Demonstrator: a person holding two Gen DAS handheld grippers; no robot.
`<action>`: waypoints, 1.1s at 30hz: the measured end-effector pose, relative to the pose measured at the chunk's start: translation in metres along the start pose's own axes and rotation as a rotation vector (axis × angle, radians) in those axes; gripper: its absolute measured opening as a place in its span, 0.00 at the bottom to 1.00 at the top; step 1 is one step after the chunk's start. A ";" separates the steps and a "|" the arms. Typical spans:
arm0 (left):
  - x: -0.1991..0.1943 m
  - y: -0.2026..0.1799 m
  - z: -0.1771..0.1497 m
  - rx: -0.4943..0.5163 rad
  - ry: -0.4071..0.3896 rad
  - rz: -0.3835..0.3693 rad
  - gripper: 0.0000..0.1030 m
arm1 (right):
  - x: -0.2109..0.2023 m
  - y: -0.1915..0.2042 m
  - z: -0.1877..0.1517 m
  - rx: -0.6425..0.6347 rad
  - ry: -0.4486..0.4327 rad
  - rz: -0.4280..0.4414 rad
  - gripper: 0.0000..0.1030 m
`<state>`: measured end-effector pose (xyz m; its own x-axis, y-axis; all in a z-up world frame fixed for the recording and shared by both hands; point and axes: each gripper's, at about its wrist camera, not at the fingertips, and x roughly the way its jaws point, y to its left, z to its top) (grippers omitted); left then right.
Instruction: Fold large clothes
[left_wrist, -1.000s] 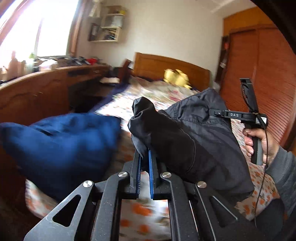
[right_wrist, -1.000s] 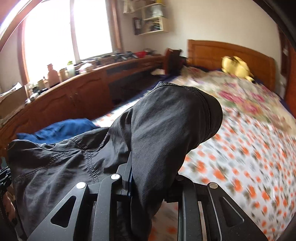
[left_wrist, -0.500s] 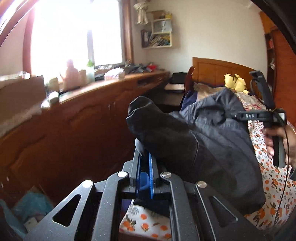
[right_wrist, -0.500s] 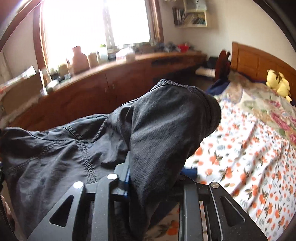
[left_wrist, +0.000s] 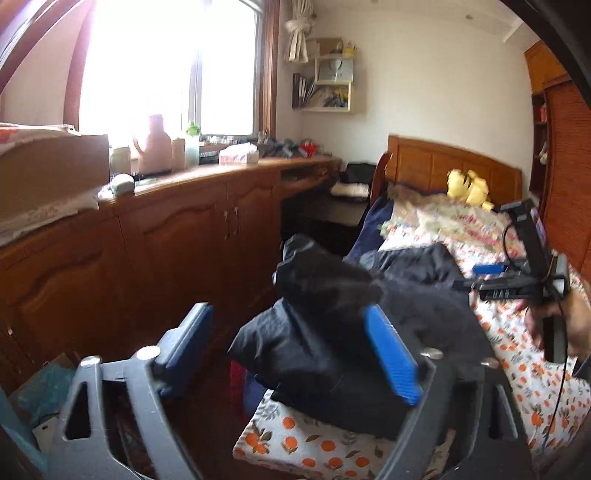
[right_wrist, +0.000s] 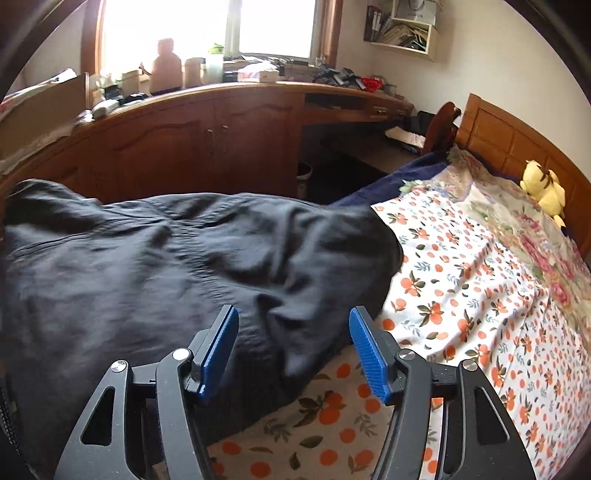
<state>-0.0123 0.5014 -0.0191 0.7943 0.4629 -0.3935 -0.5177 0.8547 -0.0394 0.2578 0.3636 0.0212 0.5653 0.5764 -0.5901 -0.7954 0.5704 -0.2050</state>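
Reading left to right, left wrist view first: one long wooden bench (left_wrist: 236, 177) under the window, cluttered; I count one pink jug (left_wrist: 153, 142), one green-capped bottle (left_wrist: 192, 142), one tissue box (left_wrist: 238, 157), and the rest is too small to tell. One cardboard box (left_wrist: 51, 162) sits at the bench's left end. One wall shelf (left_wrist: 328, 85) hangs in the corner.

Left gripper (left_wrist: 291, 350): two blue-padded fingers (left_wrist: 391, 354) spread wide, nothing clamped. One dark garment (left_wrist: 332, 332) lies bunched on the near corner of the bed (left_wrist: 517, 350); cloth is draped against the inner face of the right-hand finger, the left-hand finger is clear of it and hangs off the bed's edge.

Further right in the same view: right gripper (left_wrist: 491, 275) seen side-on, held in one hand (left_wrist: 576, 325) beside the garment's far end. Only one blue pad shows here.

Right wrist view: the same single garment (right_wrist: 166, 277) is spread flat over the left part of the bed (right_wrist: 480, 295), on the orange-print sheet. Right gripper (right_wrist: 293, 350): two fingers (right_wrist: 218, 347) wide apart, gripping nothing; a fold of cloth sits in the gap between them, and I can't tell if it touches the pads.

One yellow plush toy (right_wrist: 545, 192) at the headboard, well apart from the garment. One dark blue blanket (right_wrist: 388, 177) along the bed's far edge.
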 end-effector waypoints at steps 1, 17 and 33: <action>0.000 0.001 0.001 0.003 0.001 -0.001 0.86 | -0.005 -0.001 -0.004 -0.002 -0.013 0.009 0.65; -0.021 -0.062 -0.002 0.064 0.026 -0.073 0.86 | -0.063 -0.019 -0.055 -0.003 -0.102 0.162 0.70; -0.054 -0.224 -0.032 0.129 0.041 -0.306 0.86 | -0.197 -0.111 -0.178 0.152 -0.217 -0.029 0.81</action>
<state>0.0510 0.2774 -0.0181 0.8921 0.1724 -0.4178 -0.2102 0.9766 -0.0459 0.1959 0.0829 0.0209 0.6341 0.6609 -0.4014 -0.7453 0.6606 -0.0898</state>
